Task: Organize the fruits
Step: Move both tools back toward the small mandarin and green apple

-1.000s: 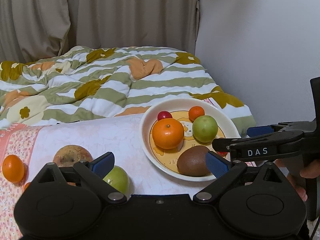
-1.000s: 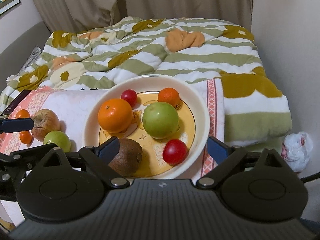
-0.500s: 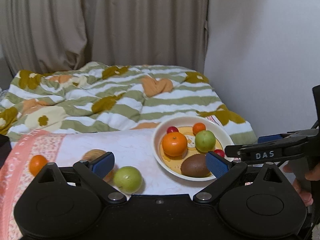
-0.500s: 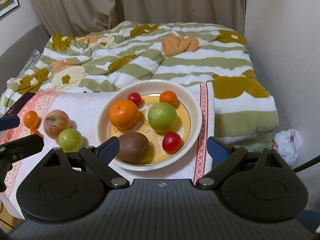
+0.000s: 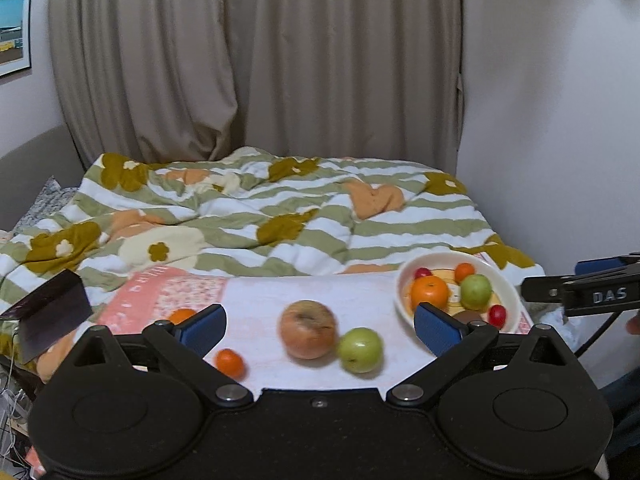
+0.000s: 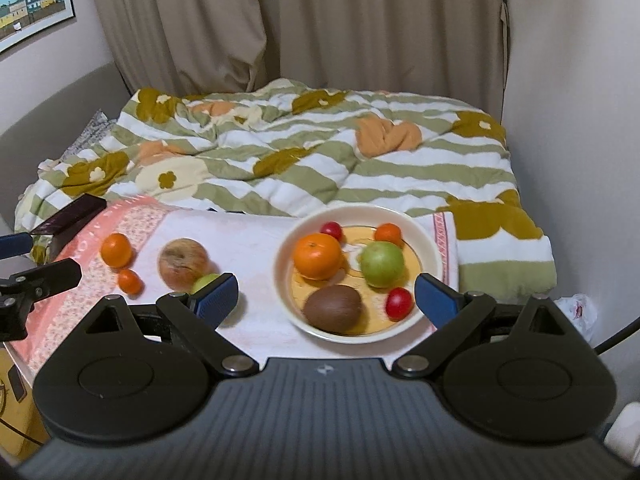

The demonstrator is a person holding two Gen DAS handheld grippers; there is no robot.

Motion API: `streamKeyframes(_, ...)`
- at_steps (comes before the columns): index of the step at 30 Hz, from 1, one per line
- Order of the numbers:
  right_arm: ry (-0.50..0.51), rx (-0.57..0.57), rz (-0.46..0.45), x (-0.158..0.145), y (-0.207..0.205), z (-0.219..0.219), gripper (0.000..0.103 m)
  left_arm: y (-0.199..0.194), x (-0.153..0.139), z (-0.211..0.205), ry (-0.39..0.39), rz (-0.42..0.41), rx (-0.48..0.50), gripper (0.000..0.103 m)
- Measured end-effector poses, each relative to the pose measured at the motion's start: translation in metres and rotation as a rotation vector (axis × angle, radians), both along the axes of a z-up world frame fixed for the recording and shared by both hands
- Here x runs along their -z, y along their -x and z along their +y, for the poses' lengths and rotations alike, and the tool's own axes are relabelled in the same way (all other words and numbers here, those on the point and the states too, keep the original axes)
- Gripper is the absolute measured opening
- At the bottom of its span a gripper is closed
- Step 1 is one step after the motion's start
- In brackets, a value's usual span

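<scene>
Tablecloth beside striped quilt, beige curtains, both tongs spread, empty.

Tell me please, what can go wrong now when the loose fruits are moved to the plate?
1. The plate already holds six fruits; another could knock the small red fruit over its low rim.
2. The green apple touches the brownish apple; grasping one may roll the other.
3. The small orange lies near the table's left edge and might roll off if nudged.
</scene>
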State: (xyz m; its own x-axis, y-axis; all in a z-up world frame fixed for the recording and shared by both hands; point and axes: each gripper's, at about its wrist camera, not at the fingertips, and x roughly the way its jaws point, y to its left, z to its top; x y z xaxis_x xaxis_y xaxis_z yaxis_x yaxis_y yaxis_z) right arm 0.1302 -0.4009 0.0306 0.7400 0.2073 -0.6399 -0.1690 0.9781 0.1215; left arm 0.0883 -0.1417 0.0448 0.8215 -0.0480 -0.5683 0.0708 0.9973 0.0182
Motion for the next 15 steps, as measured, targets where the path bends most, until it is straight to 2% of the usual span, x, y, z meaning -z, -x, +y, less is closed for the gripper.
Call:
streamKeyframes(6,0.022,0.063,-0.027,-0.015,0.020,0.043,0.103,0.004,-0.001,0.048,-0.023,-0.016,0.037,0.102)
streamKeyframes(15,0.041,0.159,0.013,0.002,0.032,0.113,0.103,-0.015,0.018,0.117,-0.013,0.039,0.141,0.102)
